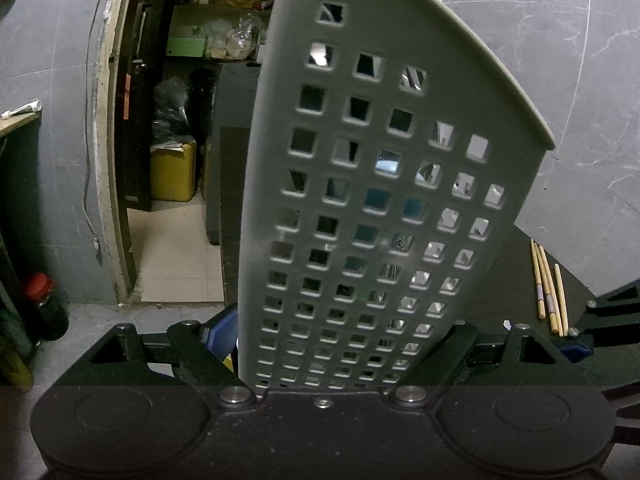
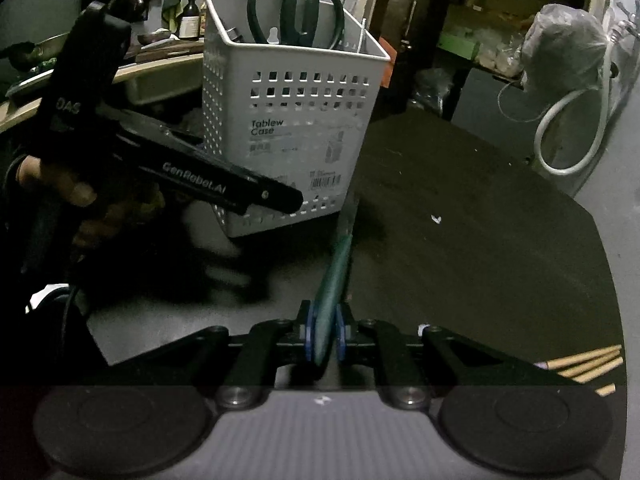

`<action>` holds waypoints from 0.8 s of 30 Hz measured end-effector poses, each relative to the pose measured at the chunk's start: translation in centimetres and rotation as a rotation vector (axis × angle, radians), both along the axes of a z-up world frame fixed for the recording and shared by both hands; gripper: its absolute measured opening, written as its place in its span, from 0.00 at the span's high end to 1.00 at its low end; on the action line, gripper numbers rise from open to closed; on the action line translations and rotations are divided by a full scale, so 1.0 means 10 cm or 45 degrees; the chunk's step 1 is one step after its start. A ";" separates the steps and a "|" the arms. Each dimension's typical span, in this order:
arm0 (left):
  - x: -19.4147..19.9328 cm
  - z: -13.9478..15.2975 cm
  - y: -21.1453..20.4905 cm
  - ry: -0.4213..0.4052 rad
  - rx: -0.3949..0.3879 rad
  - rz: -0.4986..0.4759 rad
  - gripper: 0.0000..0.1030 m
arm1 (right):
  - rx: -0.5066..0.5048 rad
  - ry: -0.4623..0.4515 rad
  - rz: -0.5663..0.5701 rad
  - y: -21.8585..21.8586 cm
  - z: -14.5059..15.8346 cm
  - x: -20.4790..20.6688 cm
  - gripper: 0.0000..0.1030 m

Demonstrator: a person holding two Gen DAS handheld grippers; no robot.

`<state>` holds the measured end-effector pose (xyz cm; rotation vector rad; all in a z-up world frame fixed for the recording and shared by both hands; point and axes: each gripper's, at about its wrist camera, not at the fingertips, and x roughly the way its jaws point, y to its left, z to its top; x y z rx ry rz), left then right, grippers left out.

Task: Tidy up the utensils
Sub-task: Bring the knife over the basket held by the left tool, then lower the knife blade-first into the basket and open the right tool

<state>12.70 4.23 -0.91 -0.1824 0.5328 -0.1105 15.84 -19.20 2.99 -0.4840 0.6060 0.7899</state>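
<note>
A grey perforated utensil basket (image 2: pixel 296 120) stands on the dark table, with black-handled scissors (image 2: pixel 296 12) and other utensils upright in it. My left gripper (image 2: pixel 280 200) reaches the basket's lower left side. In the left wrist view the basket (image 1: pixel 380 200) fills the middle and sits between the spread fingers; whether they press it I cannot tell. My right gripper (image 2: pixel 324 336) is shut on a green-handled knife (image 2: pixel 334 276) whose blade points toward the basket. Wooden chopsticks (image 1: pixel 550 288) lie on the table to the right, also in the right wrist view (image 2: pixel 584 364).
The dark round table (image 2: pixel 460 240) has its edge on the right. A white hose (image 2: pixel 576 128) and a bagged object (image 2: pixel 568 40) stand at the back right. A doorway with shelves (image 1: pixel 180 120) and bottles (image 1: pixel 40 304) lie to the left.
</note>
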 end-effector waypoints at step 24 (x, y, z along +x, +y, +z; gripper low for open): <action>0.03 -0.01 0.03 0.007 0.002 -0.003 0.17 | -0.027 0.064 0.066 0.35 0.01 0.69 0.83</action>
